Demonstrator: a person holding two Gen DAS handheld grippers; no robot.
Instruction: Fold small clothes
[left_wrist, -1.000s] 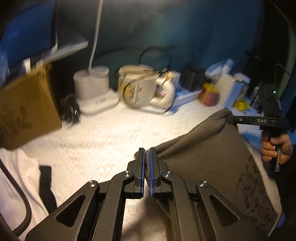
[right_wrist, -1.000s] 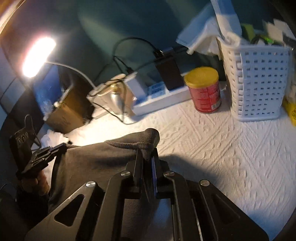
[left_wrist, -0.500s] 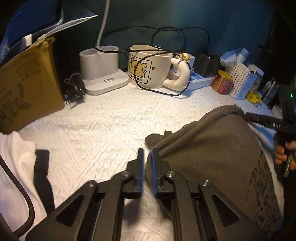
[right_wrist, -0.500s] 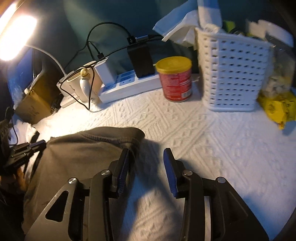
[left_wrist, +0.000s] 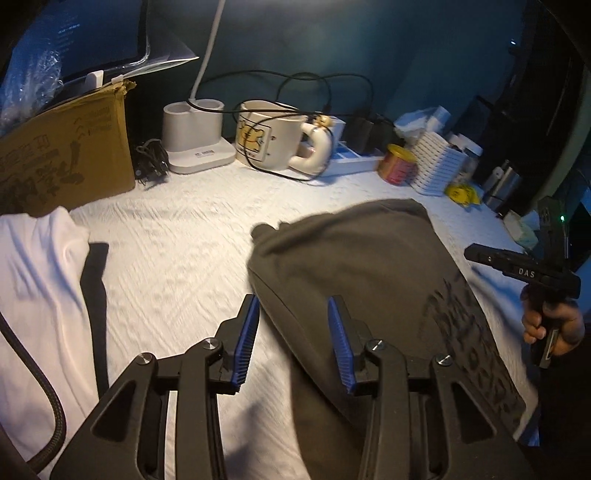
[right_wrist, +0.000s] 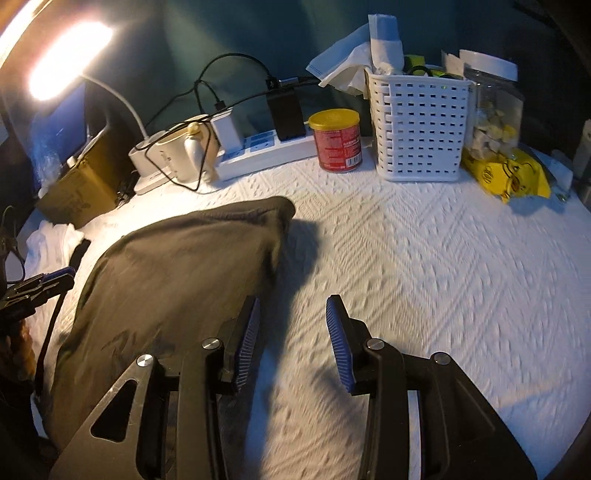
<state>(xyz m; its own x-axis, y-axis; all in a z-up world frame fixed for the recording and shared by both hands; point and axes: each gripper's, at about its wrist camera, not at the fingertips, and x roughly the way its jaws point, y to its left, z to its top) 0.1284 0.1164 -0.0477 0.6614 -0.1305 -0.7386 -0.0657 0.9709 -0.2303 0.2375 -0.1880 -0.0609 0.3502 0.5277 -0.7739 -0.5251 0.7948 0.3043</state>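
— With both sets of jaws apart and empty, where's the dark grey cotton garment (left_wrist: 369, 266)?

— Flat on the white textured cloth (right_wrist: 424, 258), between left gripper (left_wrist: 293, 341) and right gripper (right_wrist: 291, 341). Regrip low along both edges, then fold evenly.

The garment (left_wrist: 369, 266) lies on the cloth-covered table (left_wrist: 177, 258); behind it stand the mug (left_wrist: 269, 136), can (right_wrist: 338, 140) and basket (right_wrist: 419, 129) — a box (left_wrist: 62, 155) to the left.
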